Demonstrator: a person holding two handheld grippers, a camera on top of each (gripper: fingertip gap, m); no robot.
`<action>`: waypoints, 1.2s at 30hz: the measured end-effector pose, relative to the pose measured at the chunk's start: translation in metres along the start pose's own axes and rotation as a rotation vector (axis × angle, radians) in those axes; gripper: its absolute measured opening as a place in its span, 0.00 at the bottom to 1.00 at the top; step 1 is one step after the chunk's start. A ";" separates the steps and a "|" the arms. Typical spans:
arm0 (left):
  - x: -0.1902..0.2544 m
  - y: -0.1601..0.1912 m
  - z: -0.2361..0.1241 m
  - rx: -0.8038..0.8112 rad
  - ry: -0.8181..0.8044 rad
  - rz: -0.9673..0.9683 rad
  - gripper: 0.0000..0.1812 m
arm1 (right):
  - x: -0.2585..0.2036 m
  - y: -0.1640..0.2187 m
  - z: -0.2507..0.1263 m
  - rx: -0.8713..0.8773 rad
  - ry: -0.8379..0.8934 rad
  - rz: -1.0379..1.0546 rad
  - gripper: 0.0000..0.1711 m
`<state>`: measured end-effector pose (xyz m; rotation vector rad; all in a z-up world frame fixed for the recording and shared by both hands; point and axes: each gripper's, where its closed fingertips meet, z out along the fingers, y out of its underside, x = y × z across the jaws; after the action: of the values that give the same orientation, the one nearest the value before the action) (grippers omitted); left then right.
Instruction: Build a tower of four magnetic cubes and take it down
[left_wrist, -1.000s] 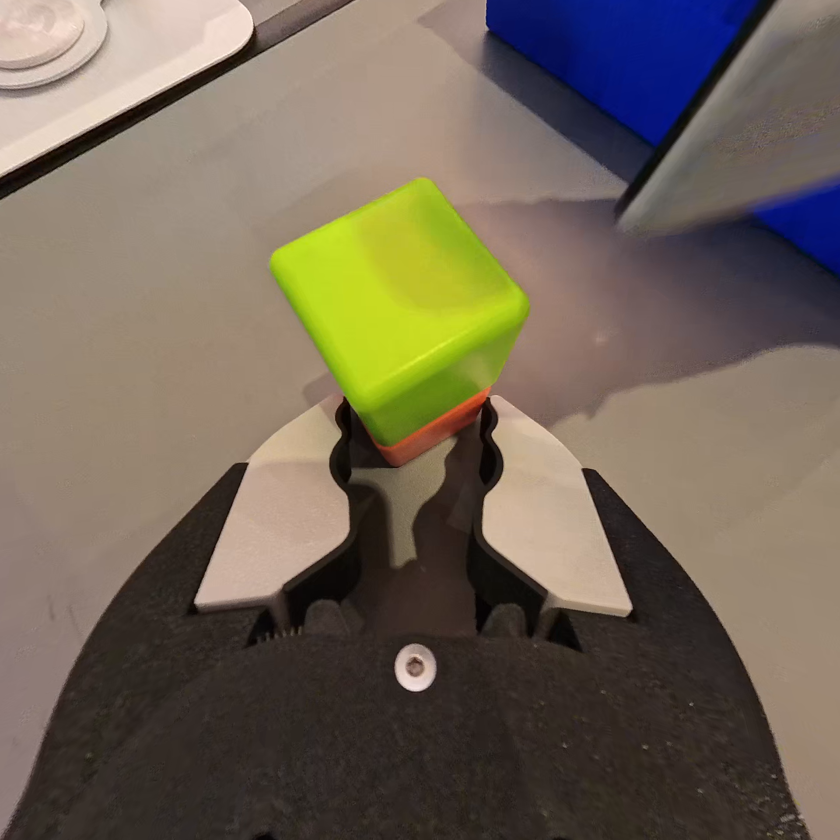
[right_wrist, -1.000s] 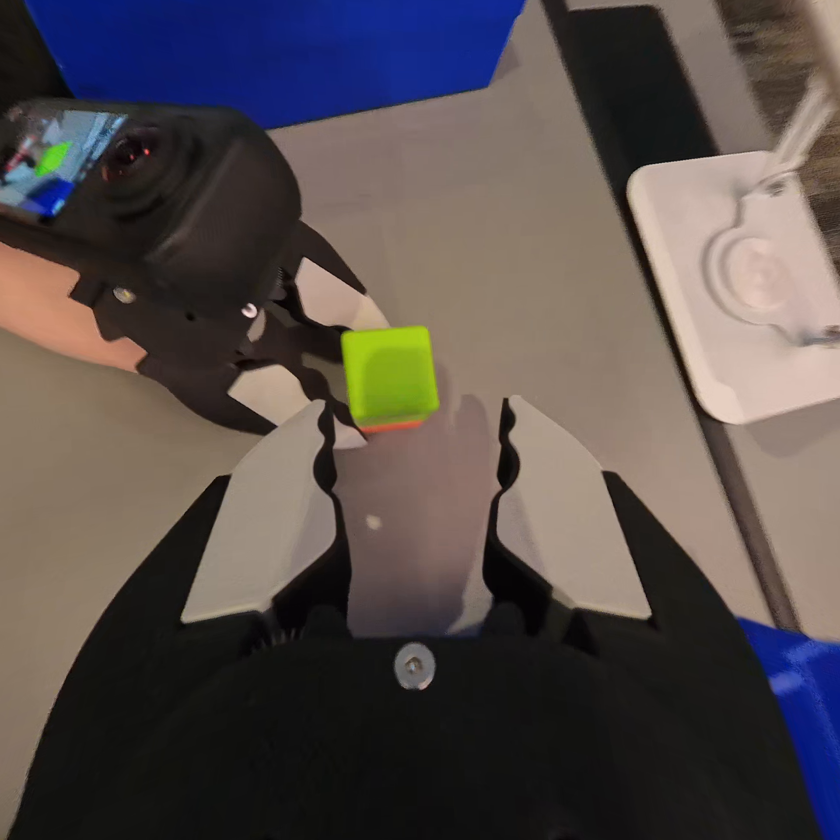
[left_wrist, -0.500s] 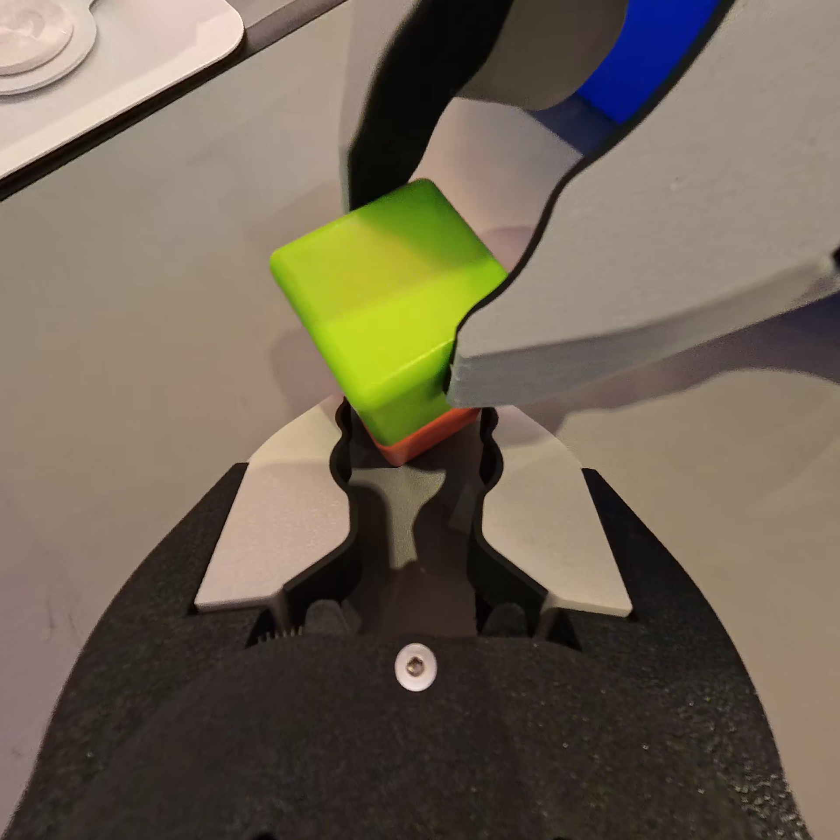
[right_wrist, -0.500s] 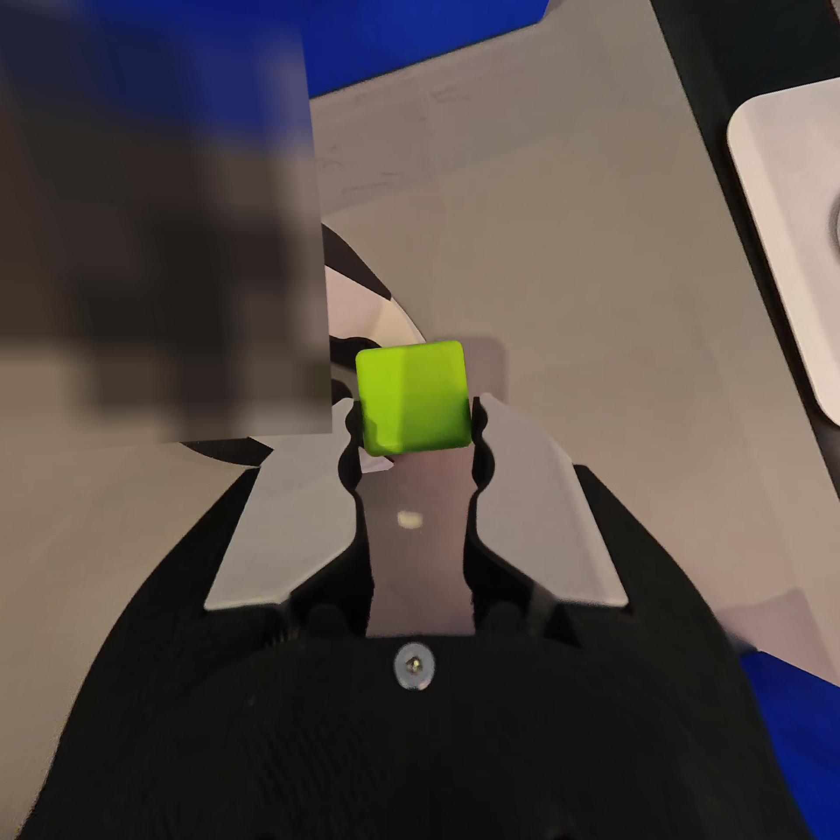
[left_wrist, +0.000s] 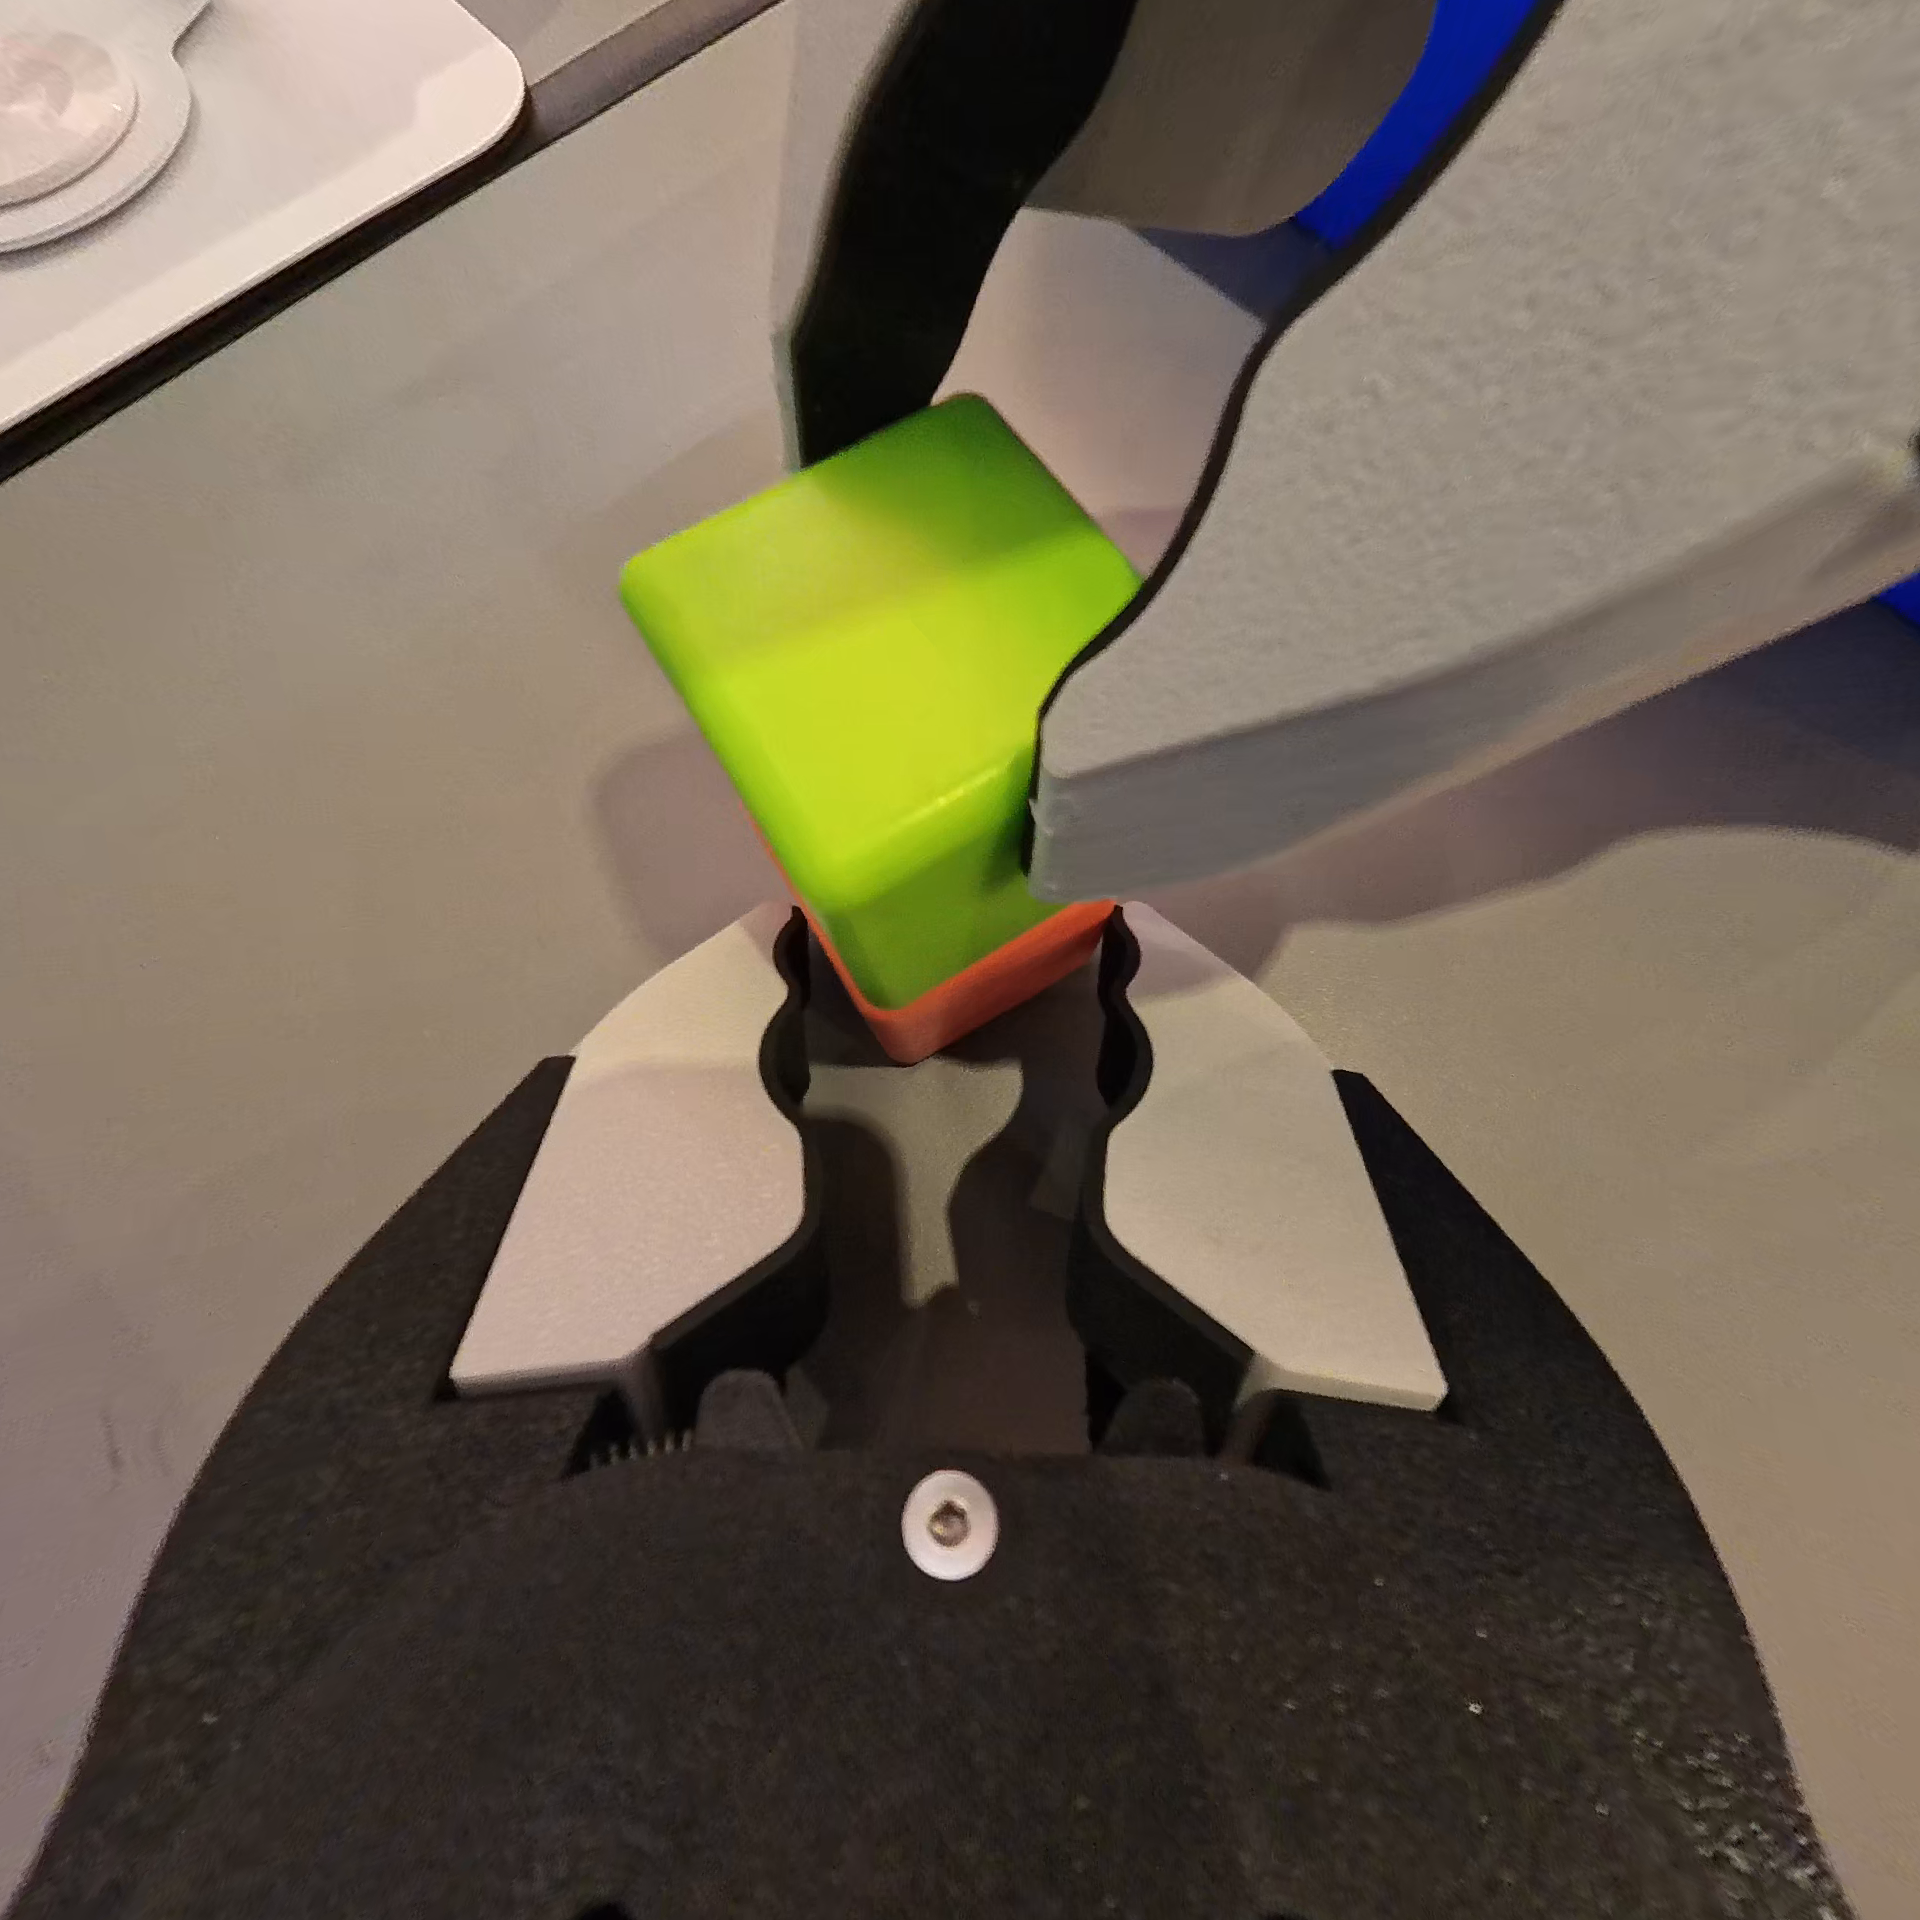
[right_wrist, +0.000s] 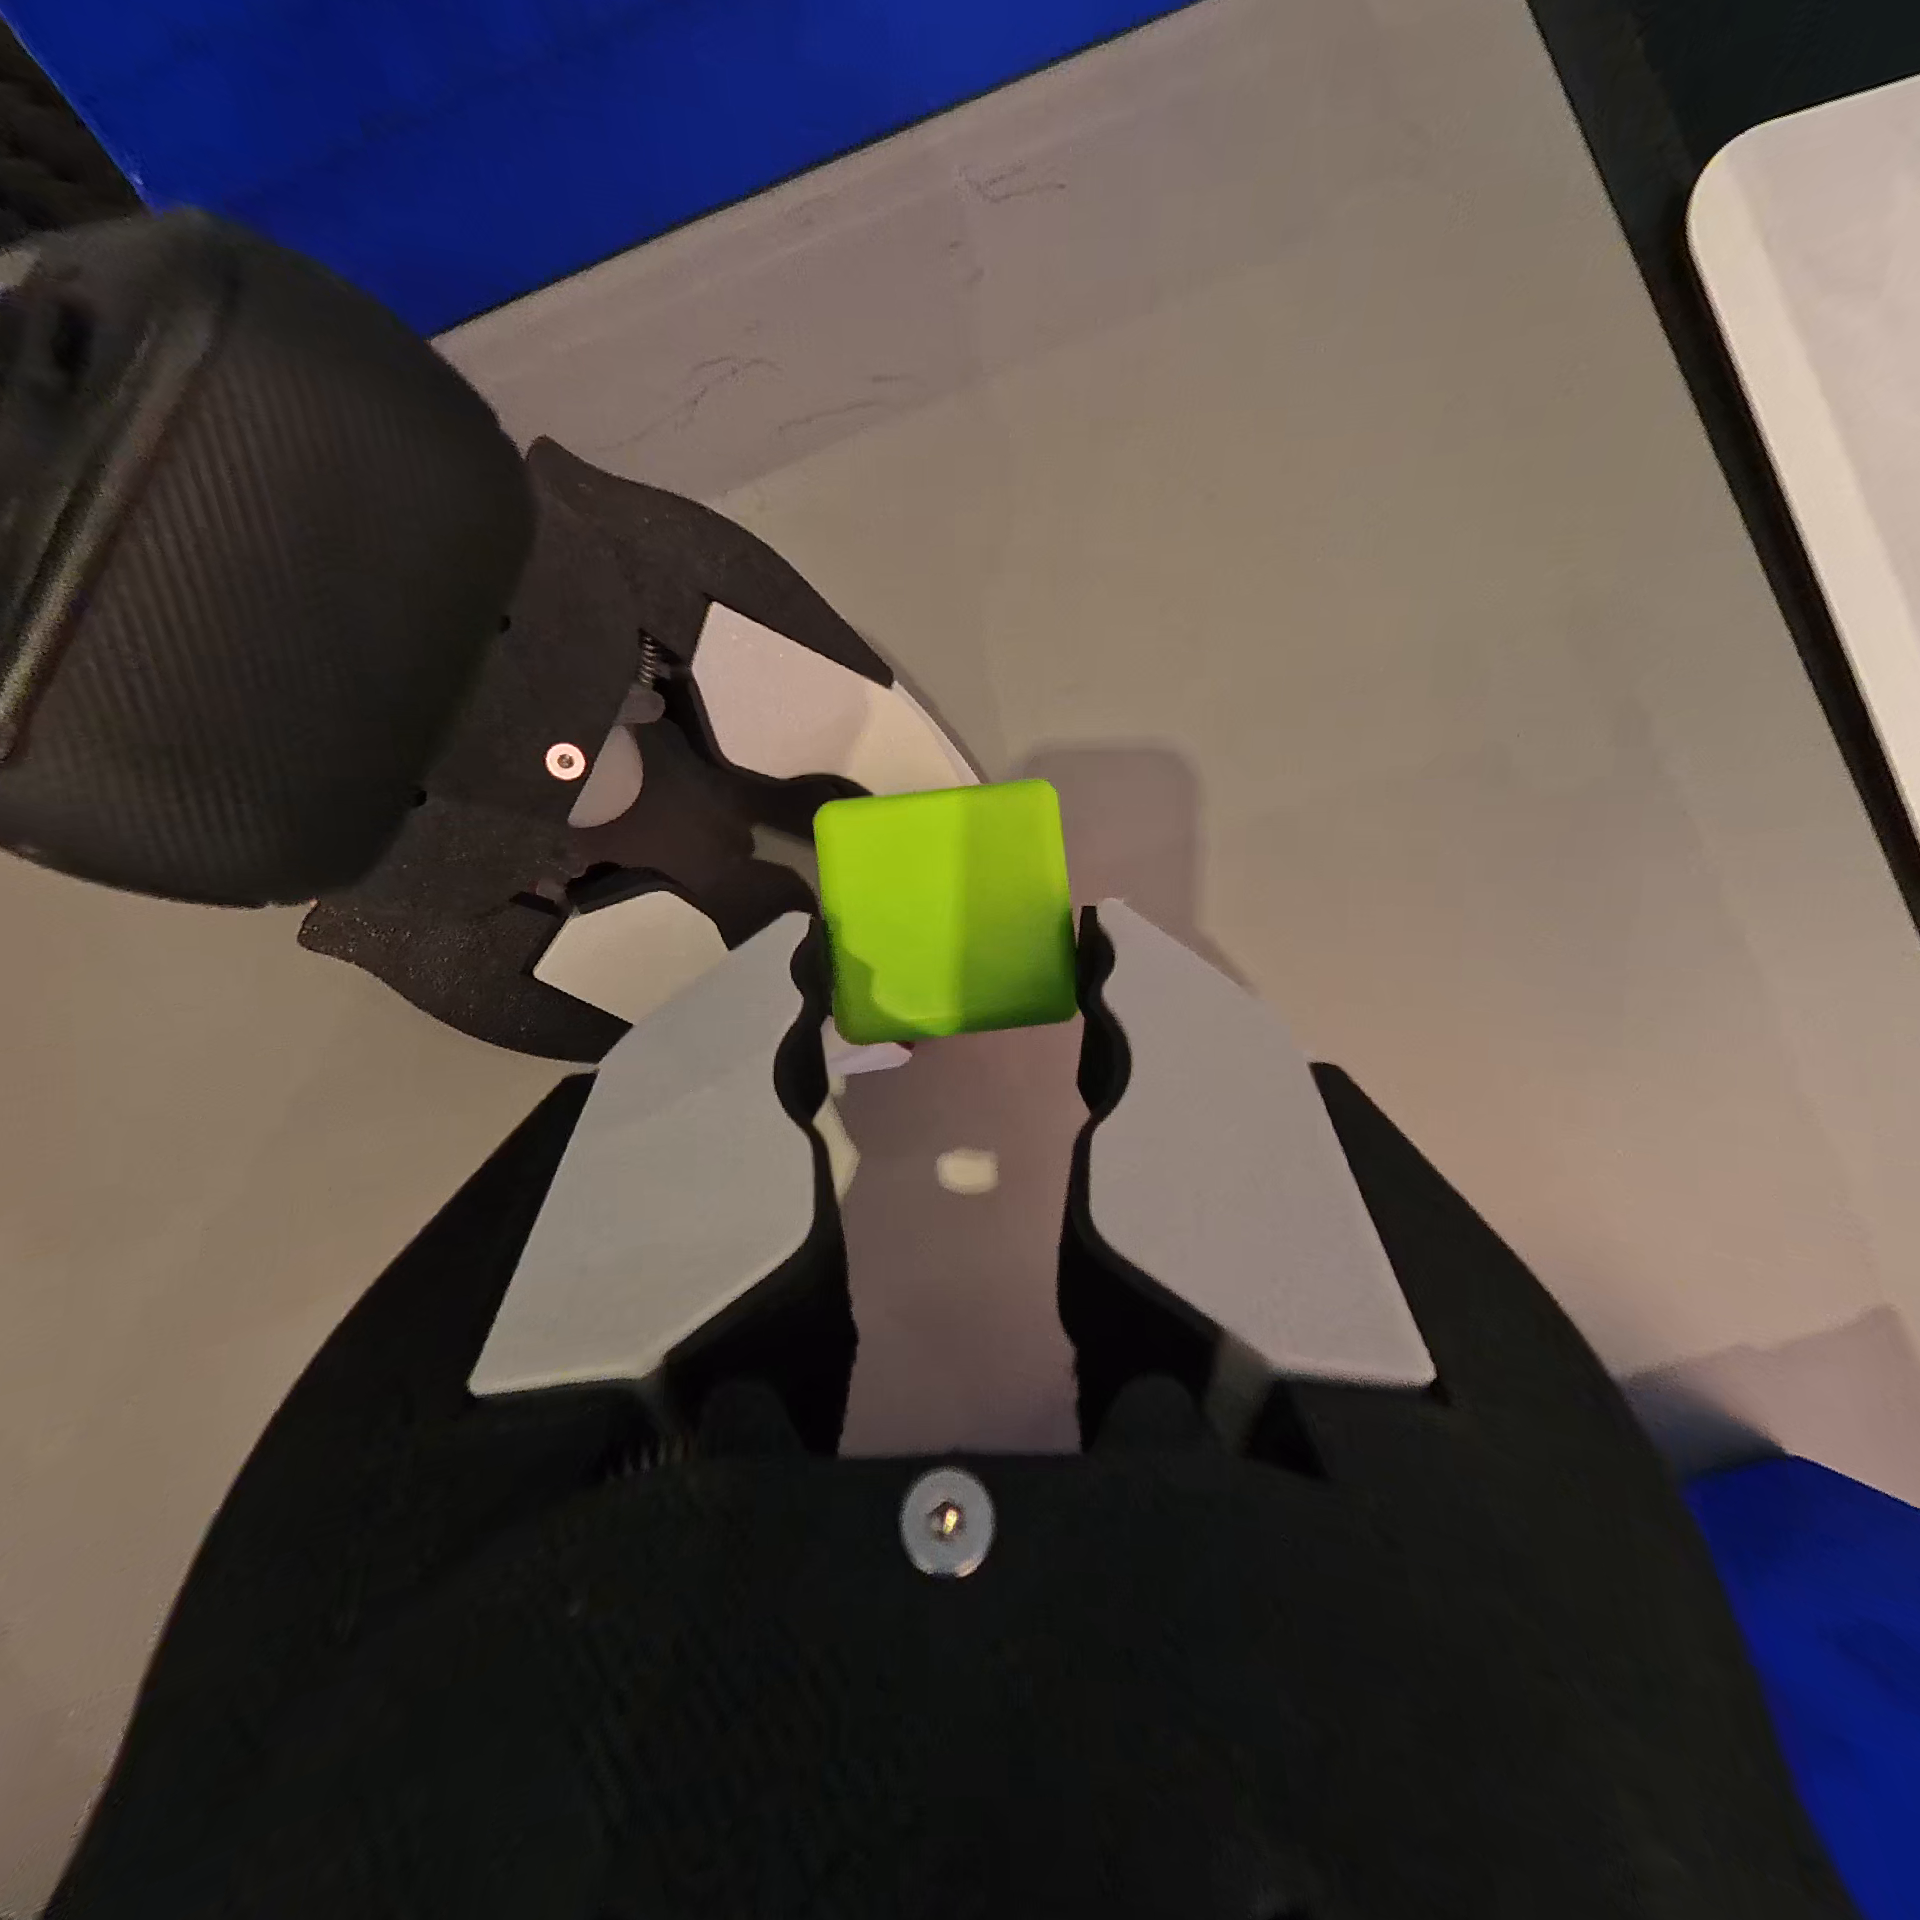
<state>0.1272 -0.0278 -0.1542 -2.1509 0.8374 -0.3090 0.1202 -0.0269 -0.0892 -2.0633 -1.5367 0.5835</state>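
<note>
The green cube (left_wrist: 883, 707) sits on top of an orange cube (left_wrist: 977, 987), and the pair stands on the grey table (left_wrist: 312, 727). The left gripper (left_wrist: 951, 935) is closed on the orange cube, its fingertips pressing that cube's two sides low down at table level. The right gripper (right_wrist: 940, 935) comes in from above and the far right; its two grey fingers (left_wrist: 1455, 623) are narrowed onto opposite faces of the green cube and appear to grip it. In the right wrist view the orange cube is almost wholly hidden beneath the green one.

Only two cubes show, so whether this is a stage of building or of taking down cannot be read for certain; the arrangement, one tong bracing the lower cube while the other holds the upper, suits pulling the green cube off.

To do that well, the left tong should keep the orange cube pinned flat to the table so the magnet does not drag it up. The right tong would do best to tip or slide the green cube sideways to break the magnetic hold instead of pulling straight up, then lift clear. Its grip should sit on the flat faces, not on the rounded edges, or the cube may twist out

A white tray (left_wrist: 260, 156) lies at the far left, and a blue box (right_wrist: 520, 156) stands beyond
</note>
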 end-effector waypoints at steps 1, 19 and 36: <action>0.000 0.000 0.000 -0.004 0.004 0.000 0.30 | 0.000 -0.001 0.000 0.004 -0.006 0.013 0.27; 0.002 0.001 0.002 -0.018 0.038 -0.018 0.28 | 0.017 -0.016 -0.066 0.160 0.057 0.103 0.27; 0.003 0.001 0.002 -0.019 0.047 -0.010 0.28 | 0.030 0.189 -0.146 -0.218 -0.021 0.262 0.28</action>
<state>0.1300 -0.0292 -0.1567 -2.1737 0.8593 -0.3598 0.3585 -0.0631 -0.0929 -2.4552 -1.4032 0.5532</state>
